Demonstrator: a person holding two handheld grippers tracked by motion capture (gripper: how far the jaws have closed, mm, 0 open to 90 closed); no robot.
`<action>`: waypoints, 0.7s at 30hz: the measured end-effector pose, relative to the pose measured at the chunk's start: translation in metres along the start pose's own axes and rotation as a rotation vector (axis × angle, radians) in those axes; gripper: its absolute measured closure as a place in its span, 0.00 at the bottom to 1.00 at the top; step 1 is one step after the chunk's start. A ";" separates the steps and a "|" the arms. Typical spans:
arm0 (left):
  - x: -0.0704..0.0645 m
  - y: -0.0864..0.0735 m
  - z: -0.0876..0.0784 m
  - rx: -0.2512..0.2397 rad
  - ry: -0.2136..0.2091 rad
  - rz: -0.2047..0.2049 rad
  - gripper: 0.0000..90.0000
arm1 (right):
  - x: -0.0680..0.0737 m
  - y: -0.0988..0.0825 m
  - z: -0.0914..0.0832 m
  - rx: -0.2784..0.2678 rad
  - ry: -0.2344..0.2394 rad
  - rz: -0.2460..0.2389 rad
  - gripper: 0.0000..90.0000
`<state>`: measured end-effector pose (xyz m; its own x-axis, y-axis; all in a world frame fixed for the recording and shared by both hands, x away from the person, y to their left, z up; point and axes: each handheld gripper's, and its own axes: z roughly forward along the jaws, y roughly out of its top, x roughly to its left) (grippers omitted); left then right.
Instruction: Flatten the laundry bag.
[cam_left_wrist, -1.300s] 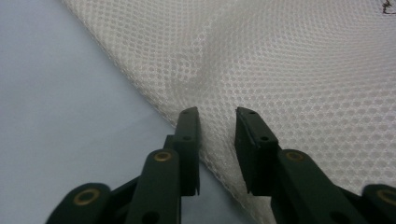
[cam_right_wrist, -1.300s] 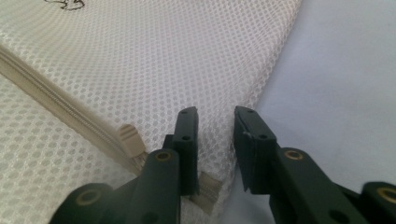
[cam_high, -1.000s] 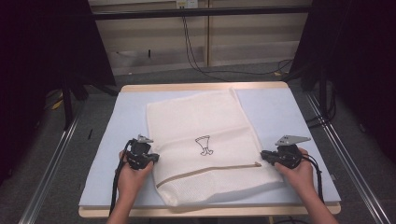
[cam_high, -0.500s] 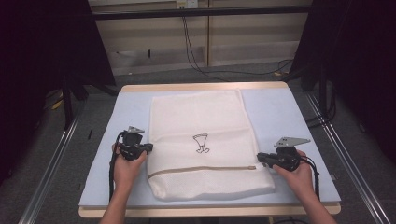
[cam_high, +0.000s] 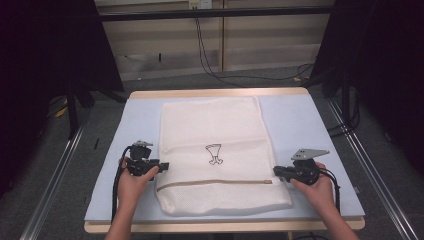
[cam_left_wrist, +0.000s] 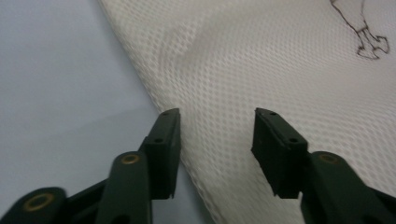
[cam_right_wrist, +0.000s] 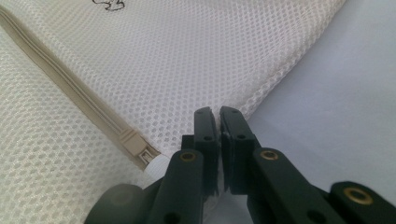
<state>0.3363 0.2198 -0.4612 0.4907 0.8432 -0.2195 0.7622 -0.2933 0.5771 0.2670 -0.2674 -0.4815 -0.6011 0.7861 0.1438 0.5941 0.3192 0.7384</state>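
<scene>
Covering the middle of the blue table (cam_high: 120, 130), the white mesh bag (cam_high: 215, 125) lies flat, its short end toward twelve o'clock. A beige zipper (cam_high: 215, 182) crosses it near the six o'clock edge, and a small black drawing (cam_high: 214, 153) sits at its centre. At eight o'clock of the bag, the left gripper (cam_high: 162, 165) has just been opening; its jaws stand apart over the bag's edge, pressing on nothing. At four o'clock, the right gripper (cam_high: 276, 171) is pinched tight on the bag's edge beside the zipper's end.
</scene>
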 end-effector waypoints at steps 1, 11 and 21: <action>-0.002 -0.002 -0.002 0.013 0.000 0.001 0.56 | 0.000 0.000 0.000 0.001 0.000 0.000 0.95; -0.014 -0.015 -0.002 0.021 0.045 0.016 0.57 | 0.001 0.000 0.002 0.007 -0.008 -0.013 0.95; -0.024 -0.005 -0.003 0.031 0.067 0.043 0.94 | 0.001 0.000 0.001 -0.004 -0.009 0.000 0.95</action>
<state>0.3197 0.2024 -0.4571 0.4947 0.8575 -0.1415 0.7545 -0.3429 0.5596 0.2672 -0.2664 -0.4822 -0.5962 0.7909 0.1381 0.5921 0.3170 0.7409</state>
